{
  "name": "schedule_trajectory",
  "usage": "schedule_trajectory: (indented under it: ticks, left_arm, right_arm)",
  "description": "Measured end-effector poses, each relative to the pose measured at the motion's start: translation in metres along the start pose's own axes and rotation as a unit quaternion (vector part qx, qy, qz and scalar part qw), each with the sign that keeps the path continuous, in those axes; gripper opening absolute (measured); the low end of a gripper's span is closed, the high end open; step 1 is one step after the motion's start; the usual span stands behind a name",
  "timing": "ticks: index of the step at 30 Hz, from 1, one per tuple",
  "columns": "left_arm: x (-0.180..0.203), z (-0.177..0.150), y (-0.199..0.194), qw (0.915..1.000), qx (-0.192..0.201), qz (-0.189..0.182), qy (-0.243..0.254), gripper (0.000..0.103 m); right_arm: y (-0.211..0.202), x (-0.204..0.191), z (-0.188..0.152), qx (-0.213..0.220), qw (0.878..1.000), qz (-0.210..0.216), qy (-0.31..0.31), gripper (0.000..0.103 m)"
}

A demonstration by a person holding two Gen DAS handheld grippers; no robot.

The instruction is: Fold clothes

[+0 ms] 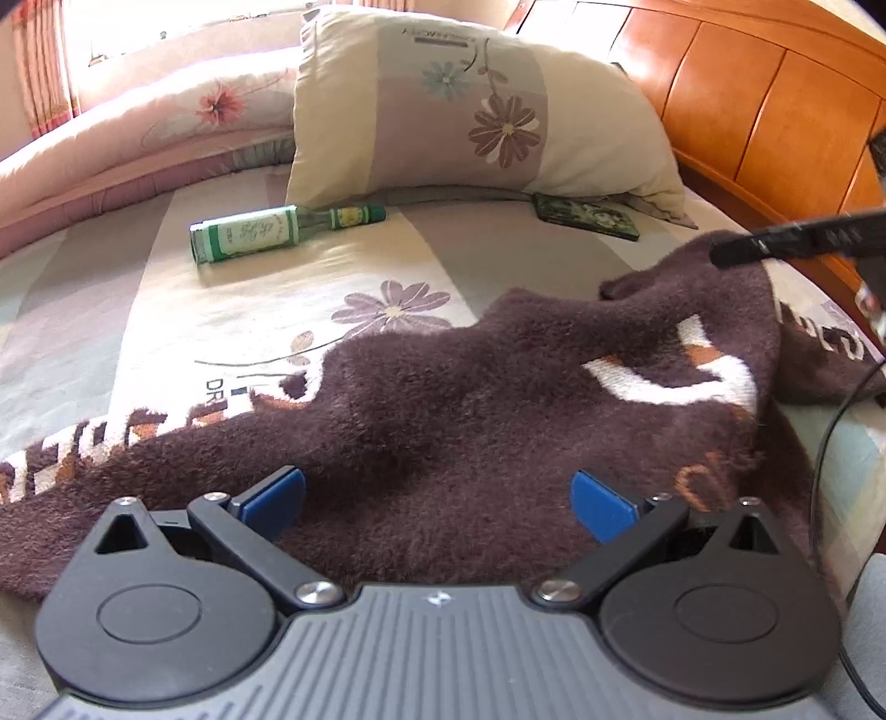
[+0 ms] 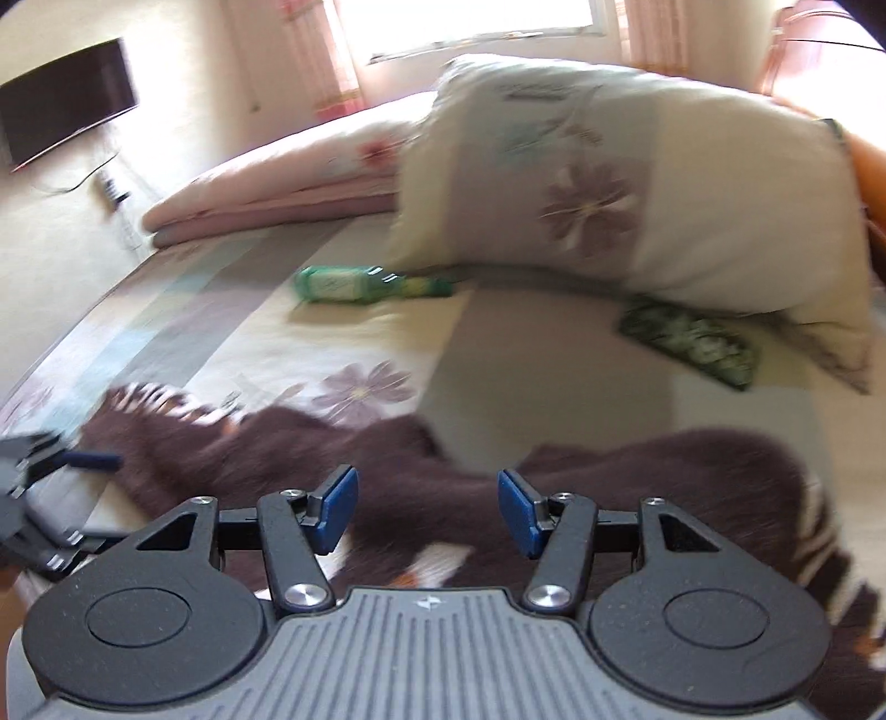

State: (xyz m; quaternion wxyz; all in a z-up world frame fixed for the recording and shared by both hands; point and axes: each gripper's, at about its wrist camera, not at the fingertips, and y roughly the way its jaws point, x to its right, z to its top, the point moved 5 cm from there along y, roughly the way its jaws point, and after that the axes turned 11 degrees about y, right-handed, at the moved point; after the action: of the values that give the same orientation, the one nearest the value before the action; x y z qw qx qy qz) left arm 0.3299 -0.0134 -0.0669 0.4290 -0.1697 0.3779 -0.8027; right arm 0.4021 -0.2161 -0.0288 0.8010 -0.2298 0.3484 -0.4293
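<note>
In the left wrist view, the left gripper [image 1: 437,504] stands at the lower centre with its jaws wide apart and holds nothing. The brown sweater [image 1: 470,421] lies rumpled across the middle of the bed [image 1: 166,288]; no neat fold shows yet. In the blurred right wrist view, the right gripper [image 2: 426,512] is also spread and empty above the sweater. Folding seems barely begun.

This is a bedroom in a home: a bed [image 1: 166,288] with a flowered sheet, a matching pillow [image 1: 476,111] against a wooden headboard [image 1: 775,111], a folded pink quilt [image 1: 155,127], curtains [image 2: 653,22] at a bright window [image 2: 470,16], and a wall-mounted television [image 2: 66,99].
</note>
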Motion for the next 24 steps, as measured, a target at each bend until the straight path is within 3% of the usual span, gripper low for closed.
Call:
schedule_trajectory:
  ticks: [6,8,11,15,18,22,24]
  left_arm:
    - [-0.006,-0.026,0.003,0.9979,-0.009,-0.056,-0.031,0.102]
    - [-0.008,-0.033,0.004,0.9962,-0.009,-0.074,-0.045,0.102]
    - [-0.008,-0.033,0.007,0.9922,-0.002,-0.101,-0.073,0.102]
    - [-0.001,-0.026,0.013,0.9778,-0.007,-0.176,-0.114,0.102]
    - [0.004,-0.025,0.018,0.9607,-0.021,-0.238,-0.141,0.102]
    - [0.002,-0.025,0.04,0.9444,-0.04,-0.272,-0.18,0.102]
    - [-0.005,-0.02,0.06,0.9343,-0.048,-0.288,-0.205,0.102]
  right_arm:
    - [-0.029,0.013,-0.038,-0.007,0.999,0.021,0.029,0.065]
    - [-0.038,0.031,-0.049,-0.015,0.998,0.025,0.062,0.076]
    - [-0.044,0.056,-0.066,-0.036,0.993,0.033,0.109,0.077]
    - [-0.027,0.077,-0.08,-0.078,0.979,0.077,0.171,0.079]
    - [0.003,0.082,-0.077,-0.105,0.97,0.1,0.197,0.08]
    - [0.038,0.082,-0.054,-0.109,0.969,0.108,0.196,0.082]
    - [0.053,0.082,-0.042,-0.111,0.972,0.091,0.184,0.082]
